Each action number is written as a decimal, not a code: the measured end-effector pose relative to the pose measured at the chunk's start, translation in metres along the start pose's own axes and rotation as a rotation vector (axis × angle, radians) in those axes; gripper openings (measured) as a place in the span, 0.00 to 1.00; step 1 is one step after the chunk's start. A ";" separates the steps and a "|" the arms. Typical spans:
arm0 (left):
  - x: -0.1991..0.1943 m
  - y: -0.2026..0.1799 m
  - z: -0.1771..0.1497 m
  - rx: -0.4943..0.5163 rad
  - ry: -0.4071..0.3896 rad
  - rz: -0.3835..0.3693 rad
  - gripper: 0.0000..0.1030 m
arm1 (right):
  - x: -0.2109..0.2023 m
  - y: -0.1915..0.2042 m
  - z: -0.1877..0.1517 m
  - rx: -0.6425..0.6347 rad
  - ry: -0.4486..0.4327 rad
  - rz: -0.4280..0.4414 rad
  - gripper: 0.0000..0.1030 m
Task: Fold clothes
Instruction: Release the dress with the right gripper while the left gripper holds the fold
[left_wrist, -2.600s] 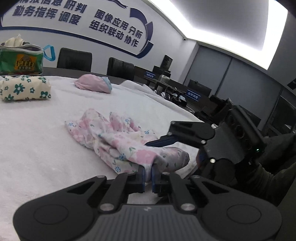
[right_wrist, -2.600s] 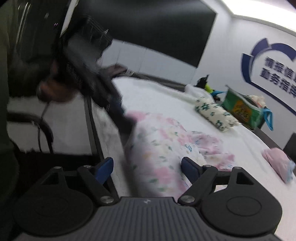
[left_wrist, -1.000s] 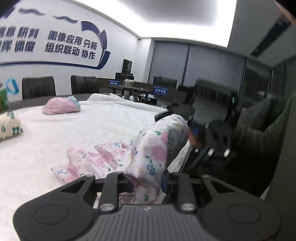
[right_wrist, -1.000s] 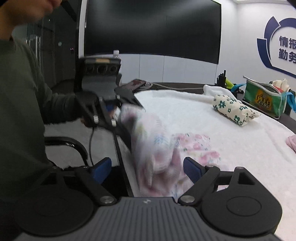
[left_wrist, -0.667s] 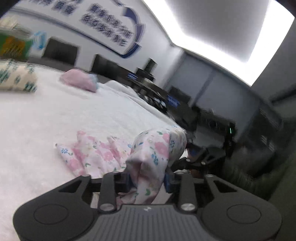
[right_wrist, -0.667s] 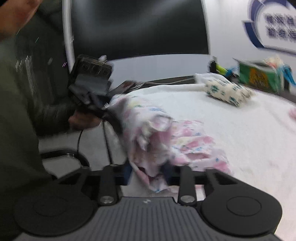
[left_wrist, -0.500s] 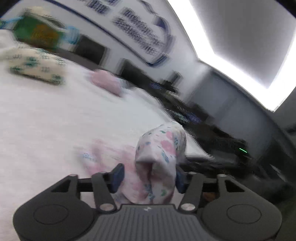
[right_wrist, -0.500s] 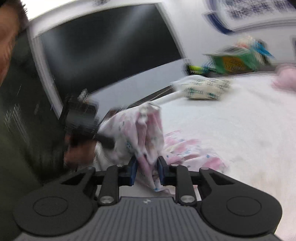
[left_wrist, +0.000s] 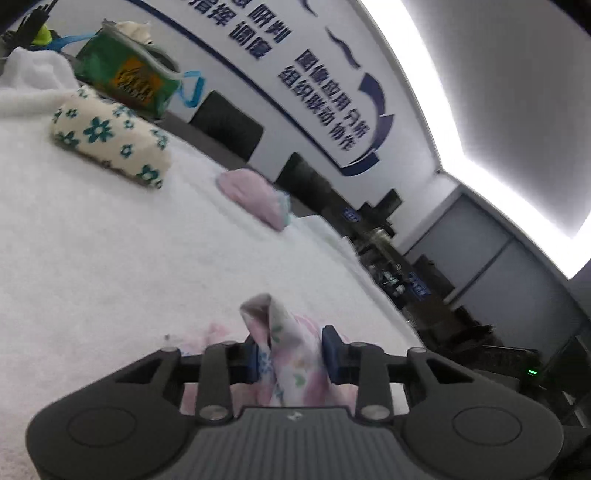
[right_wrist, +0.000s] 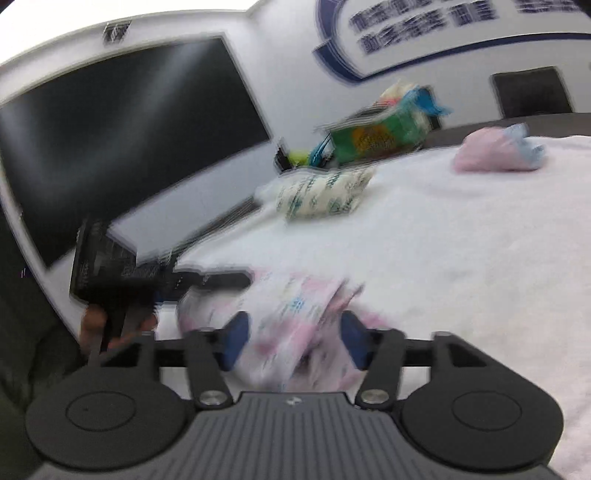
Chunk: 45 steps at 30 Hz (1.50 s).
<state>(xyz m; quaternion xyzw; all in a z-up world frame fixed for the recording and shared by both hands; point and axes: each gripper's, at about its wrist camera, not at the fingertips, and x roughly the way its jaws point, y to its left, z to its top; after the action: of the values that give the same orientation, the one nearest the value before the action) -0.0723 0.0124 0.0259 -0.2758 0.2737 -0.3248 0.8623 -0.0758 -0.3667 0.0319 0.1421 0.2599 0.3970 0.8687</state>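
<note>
A pink floral garment lies bunched on the white towel-covered table. In the left wrist view my left gripper has its jaws apart, with a fold of the garment standing between them. In the blurred right wrist view my right gripper is also open, with the garment between its blue pads. The left gripper shows there too, at the garment's left edge.
A rolled cloth with teal flowers and a folded pink garment lie farther back. A green tissue bag stands behind them. Black chairs line the far edge. A large dark screen hangs on the wall.
Both grippers have opened: the right one was shut on the garment half a second ago and now stands wide. The lifted fold has come down lower on the table.
</note>
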 end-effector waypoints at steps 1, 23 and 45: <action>-0.002 -0.002 0.000 0.009 -0.005 -0.003 0.25 | 0.000 -0.007 0.002 0.037 -0.025 0.011 0.68; -0.036 -0.041 -0.028 0.159 -0.164 0.264 0.47 | 0.059 0.027 -0.006 -0.034 -0.002 -0.304 0.11; -0.035 -0.016 -0.059 -0.075 -0.204 0.429 0.22 | 0.078 0.086 -0.009 -0.279 0.010 -0.327 0.31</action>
<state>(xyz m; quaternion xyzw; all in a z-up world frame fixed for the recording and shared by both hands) -0.1394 0.0093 0.0059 -0.2744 0.2492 -0.0941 0.9240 -0.0907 -0.2512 0.0371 -0.0256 0.2263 0.2835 0.9315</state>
